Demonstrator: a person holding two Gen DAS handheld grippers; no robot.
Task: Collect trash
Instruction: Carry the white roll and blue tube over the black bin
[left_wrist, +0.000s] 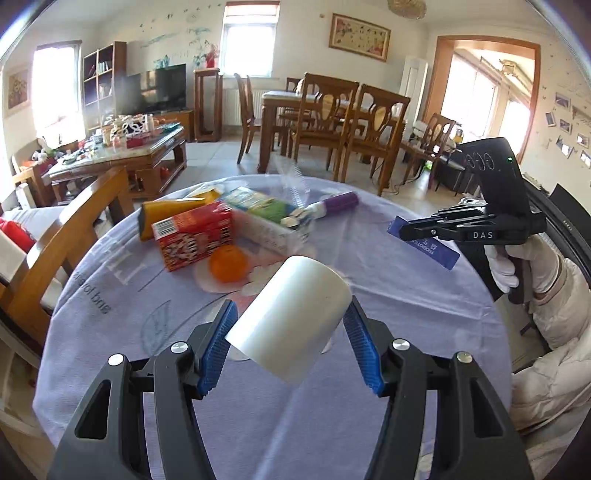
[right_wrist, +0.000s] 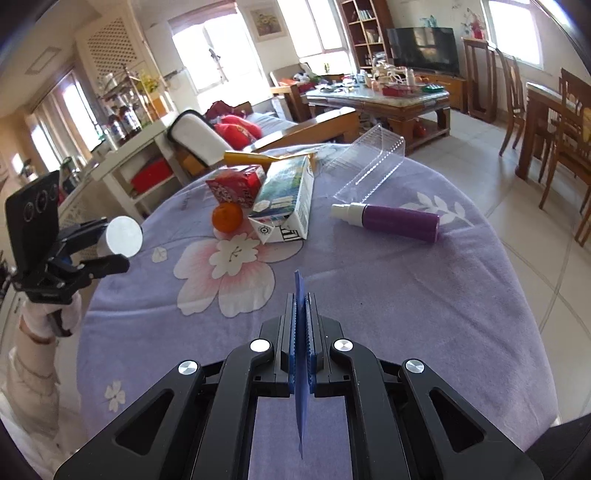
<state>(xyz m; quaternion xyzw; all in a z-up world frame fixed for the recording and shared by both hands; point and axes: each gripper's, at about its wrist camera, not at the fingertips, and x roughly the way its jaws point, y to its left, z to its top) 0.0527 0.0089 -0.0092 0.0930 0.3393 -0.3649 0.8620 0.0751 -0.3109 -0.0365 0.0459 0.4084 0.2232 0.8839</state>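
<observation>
My left gripper (left_wrist: 290, 325) is shut on a white paper cup (left_wrist: 291, 317), held on its side above the round table; the cup also shows in the right wrist view (right_wrist: 123, 236). My right gripper (right_wrist: 302, 295) is shut on a thin blue card (right_wrist: 301, 369), seen edge-on; the card also shows in the left wrist view (left_wrist: 436, 253). On the purple flowered tablecloth (right_wrist: 369, 295) lie a red carton (left_wrist: 192, 236), a milk carton (right_wrist: 286, 201), an orange (right_wrist: 227, 218), a yellow tube (left_wrist: 173, 208), a purple spray bottle (right_wrist: 391, 221) and a clear plastic box (right_wrist: 369, 162).
A wooden chair (left_wrist: 74, 236) stands at the table's left. A sofa with red cushions (right_wrist: 236, 129) and a cluttered coffee table (right_wrist: 380, 98) lie beyond. A dining table with chairs (left_wrist: 332, 118) stands farther back on the tiled floor.
</observation>
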